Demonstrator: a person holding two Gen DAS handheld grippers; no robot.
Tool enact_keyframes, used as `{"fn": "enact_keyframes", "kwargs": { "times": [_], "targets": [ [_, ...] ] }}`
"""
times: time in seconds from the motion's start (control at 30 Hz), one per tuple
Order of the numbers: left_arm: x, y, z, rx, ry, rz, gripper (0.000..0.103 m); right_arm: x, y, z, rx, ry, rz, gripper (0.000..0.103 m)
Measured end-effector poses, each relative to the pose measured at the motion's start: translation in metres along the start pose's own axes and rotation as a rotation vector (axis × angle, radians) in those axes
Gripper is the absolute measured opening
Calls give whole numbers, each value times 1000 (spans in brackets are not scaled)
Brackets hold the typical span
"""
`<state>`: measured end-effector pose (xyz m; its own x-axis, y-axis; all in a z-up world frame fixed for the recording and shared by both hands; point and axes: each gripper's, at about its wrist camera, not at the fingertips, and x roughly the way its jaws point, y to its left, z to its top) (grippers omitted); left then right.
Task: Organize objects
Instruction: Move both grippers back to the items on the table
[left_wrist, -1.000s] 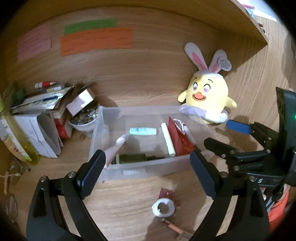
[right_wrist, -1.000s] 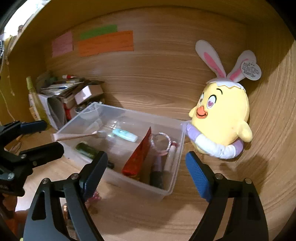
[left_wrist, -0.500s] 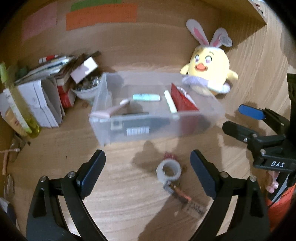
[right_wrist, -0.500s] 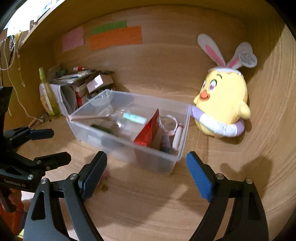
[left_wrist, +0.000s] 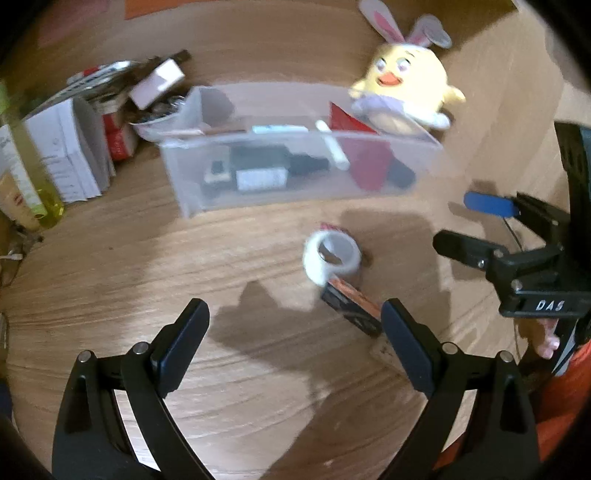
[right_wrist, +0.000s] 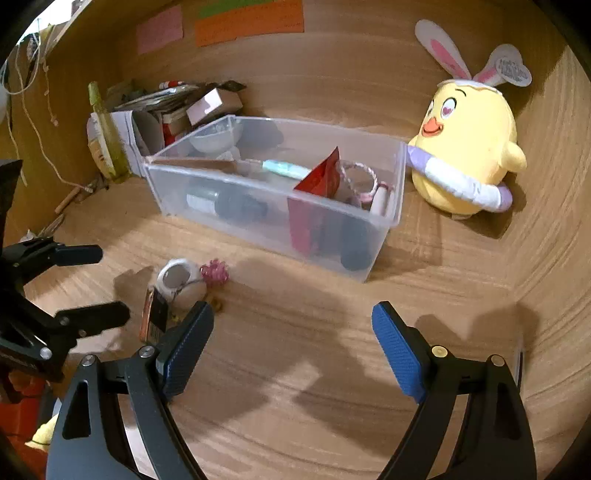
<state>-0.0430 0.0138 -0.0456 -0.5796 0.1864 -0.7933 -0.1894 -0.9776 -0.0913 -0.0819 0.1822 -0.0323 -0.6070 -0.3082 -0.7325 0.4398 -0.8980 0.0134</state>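
A clear plastic bin (left_wrist: 192, 199) (right_wrist: 388, 218) sits on the wooden desk, holding a red packet, a white tube, a dark bottle and other small items. In front of it lie a white tape roll (left_wrist: 330, 258) (right_wrist: 179, 280), a flat orange-and-black packet (left_wrist: 352, 304) (right_wrist: 153, 314) and a small pink curly thing (right_wrist: 214, 273). My left gripper (left_wrist: 295, 332) (right_wrist: 94, 284) hovers open just short of the tape roll, nothing between its fingers. My right gripper (right_wrist: 291, 343) (left_wrist: 469, 221) stands open over bare desk, to the right of those items.
A yellow chick plush with bunny ears (left_wrist: 402, 92) (right_wrist: 469, 147) leans against the back wall, right of the bin. Boxes, papers, a bowl (left_wrist: 155, 122) and a yellow-green bottle (right_wrist: 105, 136) crowd the back left corner. Coloured paper notes (right_wrist: 247, 22) hang on the wall.
Both grippers have sunk and tilted downward, pulling back from the bin. The tape roll and packet now lie higher in the left wrist view. Jaws unchanged.
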Motion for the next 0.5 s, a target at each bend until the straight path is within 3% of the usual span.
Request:
{"fn": "enact_keyframes", "kwargs": {
  "times": [0.37,0.5],
  "targets": [
    [22,-3,3,-16,42,-110,91,-6,-7,-24,65,42,33,86],
    [29,-10,0,19,68,-103,88,-6,-6,-30,65,55,41,86]
  ]
}}
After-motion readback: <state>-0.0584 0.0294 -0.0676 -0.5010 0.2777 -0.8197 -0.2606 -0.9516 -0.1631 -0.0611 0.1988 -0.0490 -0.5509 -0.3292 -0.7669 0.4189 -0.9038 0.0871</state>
